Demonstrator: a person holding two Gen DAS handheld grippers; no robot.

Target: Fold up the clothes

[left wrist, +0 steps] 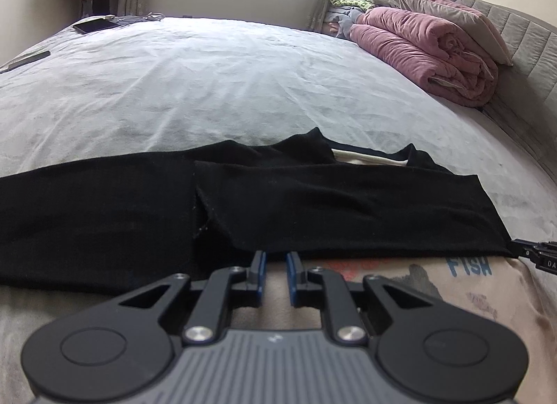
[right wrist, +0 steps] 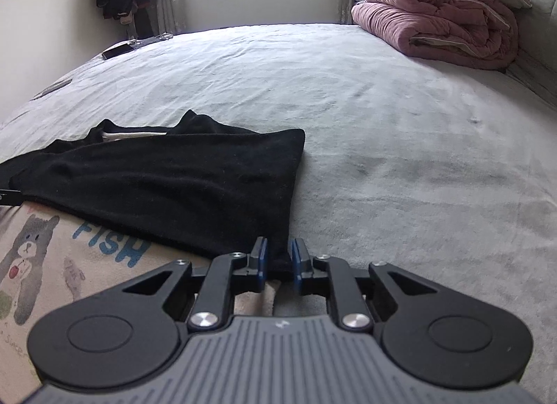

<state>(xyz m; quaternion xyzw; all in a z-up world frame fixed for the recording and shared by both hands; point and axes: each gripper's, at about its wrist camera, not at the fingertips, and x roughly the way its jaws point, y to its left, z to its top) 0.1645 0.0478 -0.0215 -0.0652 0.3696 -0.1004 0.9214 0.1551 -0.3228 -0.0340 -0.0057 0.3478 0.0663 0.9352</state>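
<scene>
A beige printed shirt [left wrist: 452,285] [right wrist: 52,258] lies on the bed. A black part of the garment [left wrist: 313,202] [right wrist: 167,188] is folded across it. My left gripper [left wrist: 276,258] sits low at the black fold's near edge, its jaws a narrow gap apart, with beige cloth showing between them. My right gripper [right wrist: 278,247] is at the fold's right corner, also narrowly open; the black corner lies between its fingers without being clamped. In the left wrist view the right gripper [left wrist: 536,254] shows at the right edge.
The grey bedsheet [left wrist: 209,90] [right wrist: 400,143] stretches far ahead. A rolled pink quilt [left wrist: 435,52] [right wrist: 445,21] and pillows sit by the headboard on the right. A tablet [left wrist: 95,24] and a phone [left wrist: 29,57] lie at the far left edge.
</scene>
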